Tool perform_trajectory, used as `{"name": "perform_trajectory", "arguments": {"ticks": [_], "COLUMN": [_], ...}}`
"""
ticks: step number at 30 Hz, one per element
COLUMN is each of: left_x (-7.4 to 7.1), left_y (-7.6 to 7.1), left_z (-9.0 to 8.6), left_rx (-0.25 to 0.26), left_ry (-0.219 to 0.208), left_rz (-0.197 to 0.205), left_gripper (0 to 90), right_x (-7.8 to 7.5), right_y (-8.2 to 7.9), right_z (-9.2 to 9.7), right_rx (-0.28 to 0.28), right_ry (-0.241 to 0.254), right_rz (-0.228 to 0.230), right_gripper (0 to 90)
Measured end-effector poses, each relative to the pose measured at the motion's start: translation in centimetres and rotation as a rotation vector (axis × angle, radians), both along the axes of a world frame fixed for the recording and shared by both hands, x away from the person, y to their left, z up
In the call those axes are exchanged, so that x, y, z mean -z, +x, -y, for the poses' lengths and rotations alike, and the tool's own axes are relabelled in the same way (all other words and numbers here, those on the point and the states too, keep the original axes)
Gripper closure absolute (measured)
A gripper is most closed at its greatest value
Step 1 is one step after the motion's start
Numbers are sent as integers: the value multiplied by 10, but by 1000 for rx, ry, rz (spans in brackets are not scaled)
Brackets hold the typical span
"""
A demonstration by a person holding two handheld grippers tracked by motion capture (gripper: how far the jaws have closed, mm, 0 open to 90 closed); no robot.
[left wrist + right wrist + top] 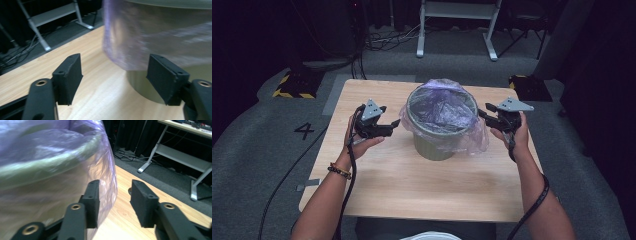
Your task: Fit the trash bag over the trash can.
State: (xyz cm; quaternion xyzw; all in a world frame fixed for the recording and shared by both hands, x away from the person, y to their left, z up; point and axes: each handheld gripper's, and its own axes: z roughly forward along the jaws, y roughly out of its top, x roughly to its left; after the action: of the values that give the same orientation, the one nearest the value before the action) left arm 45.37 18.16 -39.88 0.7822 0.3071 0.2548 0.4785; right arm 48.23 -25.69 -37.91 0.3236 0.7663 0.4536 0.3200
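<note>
1. Green bin [439,142] stands upright near the table [377,175] centre, lined with a thin purple bag [443,107]; bag edge folds over the rim and hangs loose down the outside.
2. Left gripper [384,129] just left of the bin, jaws apart, nothing between them, bag hem just ahead.
3. Right gripper [486,114] at the bin's right rim, jaws apart, film beside one pad, not pinched.
4. White-legged desk frame [457,25] and cables [387,40] lie on the floor beyond.
5. Bin and bag are motion-blurred in both gripper views; bin bottom inside is hidden by film.
</note>
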Motion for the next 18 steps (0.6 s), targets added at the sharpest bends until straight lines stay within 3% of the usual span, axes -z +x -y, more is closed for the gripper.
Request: {"name": "perform_trajectory", "arguments": {"ticks": [1,2,3,4,5,7,8,11,12,13,18], "left_x": [0,0,-2,-2,-4,-4,-5,-6,-6,-5,-4], "left_y": [-7,-7,-15,-15,-20,-23,-24,-25,-24,-23,-19], "left_z": [3,3,10,10,19,24,27,34,35,37,39], "left_rx": [55,55,97,97,127,138,153,154,151,142,139], "left_ry": [8,8,43,43,78,103,110,145,153,161,166], "left_rz": [9,9,23,23,36,51,58,72,72,78,81], "left_gripper": [271,270,270,268,268,274,295,391,391,474,610], "right_x": [-3,-3,-7,-7,-9,-10,-9,-5,-5,-2,2], "right_y": [-8,-8,-18,-18,-31,-35,-42,-60,-60,-68,-77], "right_z": [4,4,9,9,13,14,16,17,17,15,7], "right_rx": [-4,-4,-23,-23,-57,-70,-106,-214,-214,-248,-310], "right_ry": [-20,-20,-27,-27,-38,-45,-58,-81,-81,-102,-82], "right_rz": [12,12,21,21,27,22,11,-11,-11,-19,-30], "right_gripper": [527,527,487,487,460,455,457,408,408,354,298]}}
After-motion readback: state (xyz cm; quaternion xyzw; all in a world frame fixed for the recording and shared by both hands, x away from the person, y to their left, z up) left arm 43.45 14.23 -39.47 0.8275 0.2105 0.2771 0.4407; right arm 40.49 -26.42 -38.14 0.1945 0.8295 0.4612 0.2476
